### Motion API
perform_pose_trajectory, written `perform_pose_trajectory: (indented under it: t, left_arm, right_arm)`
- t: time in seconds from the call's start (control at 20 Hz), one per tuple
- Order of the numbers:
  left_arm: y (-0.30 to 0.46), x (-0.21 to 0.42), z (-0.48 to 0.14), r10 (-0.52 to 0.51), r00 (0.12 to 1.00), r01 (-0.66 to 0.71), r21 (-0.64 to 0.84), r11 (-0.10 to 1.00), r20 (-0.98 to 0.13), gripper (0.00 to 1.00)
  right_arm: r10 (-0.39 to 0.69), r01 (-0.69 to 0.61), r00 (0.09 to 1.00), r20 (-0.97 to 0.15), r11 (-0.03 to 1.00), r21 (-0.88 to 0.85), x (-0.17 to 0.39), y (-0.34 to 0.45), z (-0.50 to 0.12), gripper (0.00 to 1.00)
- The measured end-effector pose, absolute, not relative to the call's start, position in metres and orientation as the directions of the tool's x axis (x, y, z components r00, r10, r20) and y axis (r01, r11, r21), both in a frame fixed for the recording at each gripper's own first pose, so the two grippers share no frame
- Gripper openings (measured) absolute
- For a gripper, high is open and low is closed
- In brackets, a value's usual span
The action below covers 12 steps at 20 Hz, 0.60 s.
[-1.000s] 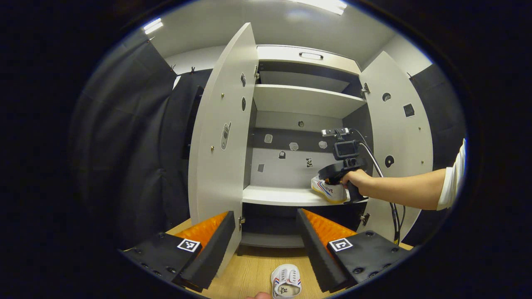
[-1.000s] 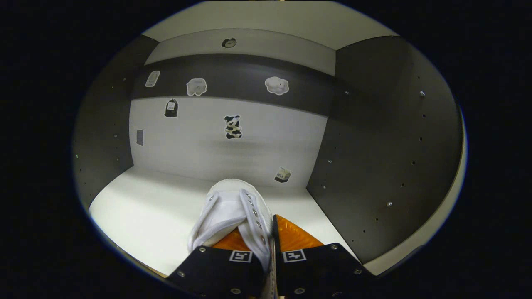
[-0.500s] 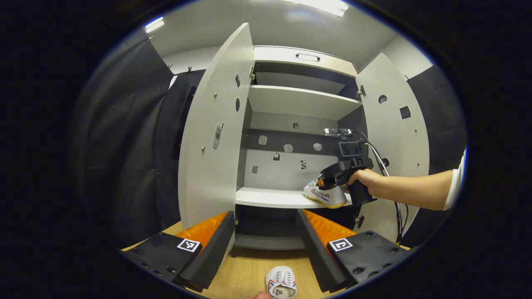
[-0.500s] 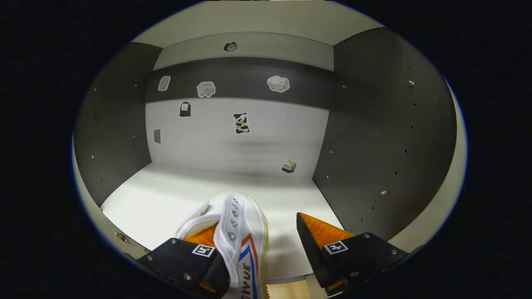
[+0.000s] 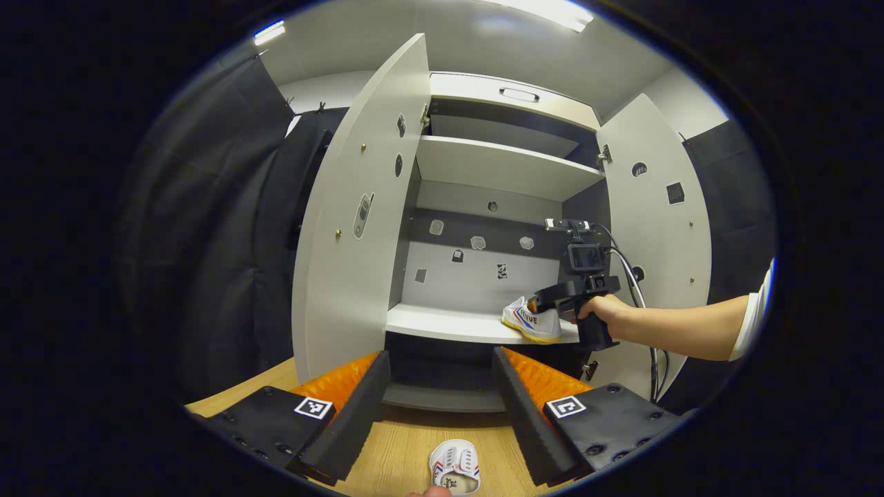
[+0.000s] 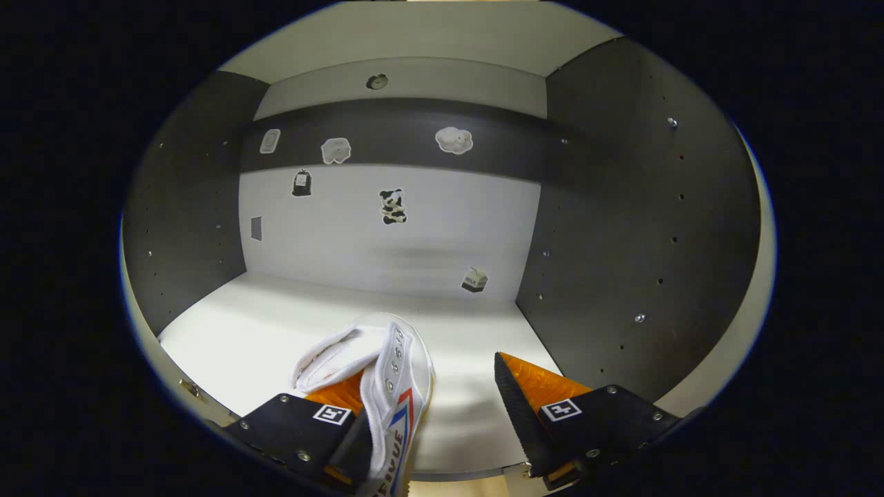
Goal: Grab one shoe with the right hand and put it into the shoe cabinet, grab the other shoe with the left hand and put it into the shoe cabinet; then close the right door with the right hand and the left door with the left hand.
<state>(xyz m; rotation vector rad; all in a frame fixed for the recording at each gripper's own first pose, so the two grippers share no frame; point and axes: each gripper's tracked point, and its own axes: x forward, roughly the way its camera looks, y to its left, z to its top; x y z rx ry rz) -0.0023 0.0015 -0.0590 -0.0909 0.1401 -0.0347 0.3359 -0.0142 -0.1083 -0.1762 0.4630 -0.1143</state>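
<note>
White canvas shoe with red and blue stripes [image 6: 387,386] is seen set on the white middle shelf [image 6: 262,331] of the grey-and-white shoe cabinet [image 5: 497,166], toe pointing inward, near the right wall. Right gripper [image 6: 442,407]: jaws spread wide, one finger inside the shoe's opening, nothing clamped. Second white shoe [image 5: 454,466] lies on the wooden floor [image 5: 400,449] just below and between the wide-open, empty jaws of the left gripper [image 5: 442,386], long axis toward the cabinet. Both doors stand open.

One shoe [image 5: 532,323] on cabinet shelf [image 5: 442,323], right side; other shoe [image 5: 454,466] on floor [image 5: 407,449] before cabinet.
</note>
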Motion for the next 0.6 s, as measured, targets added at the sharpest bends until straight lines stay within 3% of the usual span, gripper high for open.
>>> perform_pose_trajectory:
  t: [0.4, 0.6]
  left_arm:
    - [0.008, -0.001, -0.064, -0.026, 0.989, 0.012, -0.098, 0.995, -0.147, 0.96]
    - [0.009, -0.001, -0.061, -0.025, 0.990, 0.012, -0.096, 0.995, -0.139, 0.96]
  right_arm:
    - [-0.058, 0.008, 0.911, -0.408, 0.993, -0.122, 0.300, 0.001, -0.077, 0.88]
    - [-0.014, -0.020, 0.945, -0.326, 0.995, -0.100, 0.278, 0.016, -0.035, 0.88]
